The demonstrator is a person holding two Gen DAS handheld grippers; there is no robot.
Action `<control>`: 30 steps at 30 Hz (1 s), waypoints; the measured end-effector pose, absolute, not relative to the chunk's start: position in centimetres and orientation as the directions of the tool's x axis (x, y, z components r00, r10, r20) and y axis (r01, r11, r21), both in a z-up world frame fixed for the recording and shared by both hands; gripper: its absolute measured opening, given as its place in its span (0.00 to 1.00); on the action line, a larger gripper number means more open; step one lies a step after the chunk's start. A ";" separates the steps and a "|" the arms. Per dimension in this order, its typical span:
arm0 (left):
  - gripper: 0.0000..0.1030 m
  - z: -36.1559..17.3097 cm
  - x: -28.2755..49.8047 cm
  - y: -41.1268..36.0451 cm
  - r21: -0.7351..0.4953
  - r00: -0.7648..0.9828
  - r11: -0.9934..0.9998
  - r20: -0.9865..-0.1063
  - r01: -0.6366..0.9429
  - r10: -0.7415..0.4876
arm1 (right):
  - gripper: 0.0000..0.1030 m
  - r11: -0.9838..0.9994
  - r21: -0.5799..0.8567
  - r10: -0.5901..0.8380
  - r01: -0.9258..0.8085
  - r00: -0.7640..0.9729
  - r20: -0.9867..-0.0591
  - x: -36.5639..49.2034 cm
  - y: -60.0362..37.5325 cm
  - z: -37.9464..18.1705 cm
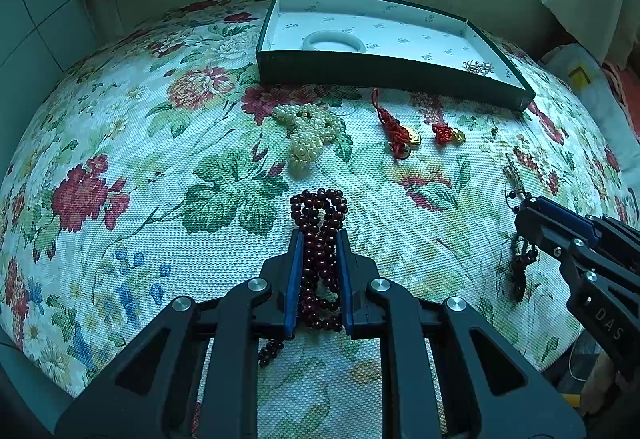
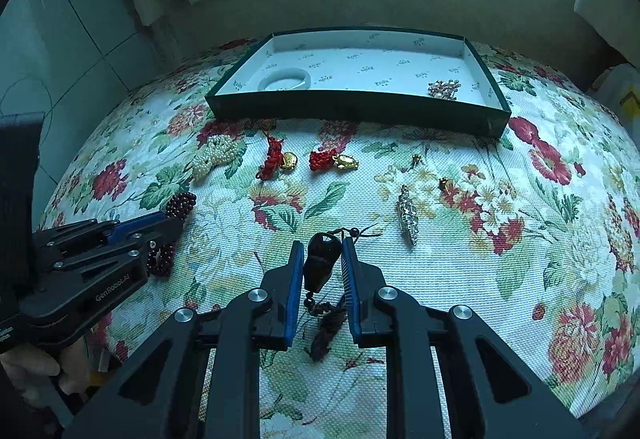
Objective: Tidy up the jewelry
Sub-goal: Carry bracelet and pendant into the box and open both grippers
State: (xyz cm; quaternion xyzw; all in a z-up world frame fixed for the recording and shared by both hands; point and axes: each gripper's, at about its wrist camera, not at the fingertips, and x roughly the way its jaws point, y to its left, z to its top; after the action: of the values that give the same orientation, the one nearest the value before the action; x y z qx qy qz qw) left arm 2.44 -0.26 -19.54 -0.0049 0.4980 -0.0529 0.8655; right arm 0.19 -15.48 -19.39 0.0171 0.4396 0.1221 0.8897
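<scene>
Far green box holds a white bangle and brooch. Left gripper pinches dark red beads; right gripper pinches a black pendant. Only the right view shows a silver pendant.

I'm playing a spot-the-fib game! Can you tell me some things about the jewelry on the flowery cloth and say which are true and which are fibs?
1. The left tongs are squeezing the dark red beads. True.
2. The box is empty. False: a pale bangle and a sparkly brooch lie inside.
3. The pearl beads lie on the cloth in front of the box. True.
4. The right tongs are around a gold charm. False: a dark pendant sits between them.
5. Two red knotted charms are in the box. False: they lie on the cloth.
</scene>
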 end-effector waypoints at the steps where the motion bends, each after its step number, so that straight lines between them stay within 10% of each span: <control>1: 0.16 -19.5 2.4 -0.3 -0.061 0.497 0.994 -0.862 0.089 -0.097 | 0.19 0.970 0.138 0.233 -0.202 0.588 -0.774 0.1 -15.6 -19.2; 30: 0.16 -13.8 6.1 -4.4 -0.085 0.583 0.980 -0.794 0.179 -0.175 | 0.19 0.968 0.175 0.251 -0.180 0.713 -0.655 1.5 -18.1 -13.1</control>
State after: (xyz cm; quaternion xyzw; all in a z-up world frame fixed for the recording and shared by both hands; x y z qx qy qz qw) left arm 6.11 -4.36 -13.82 0.0021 0.4458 -0.0996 0.8895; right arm 1.51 -18.14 -13.10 0.0491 0.3604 0.1166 0.9242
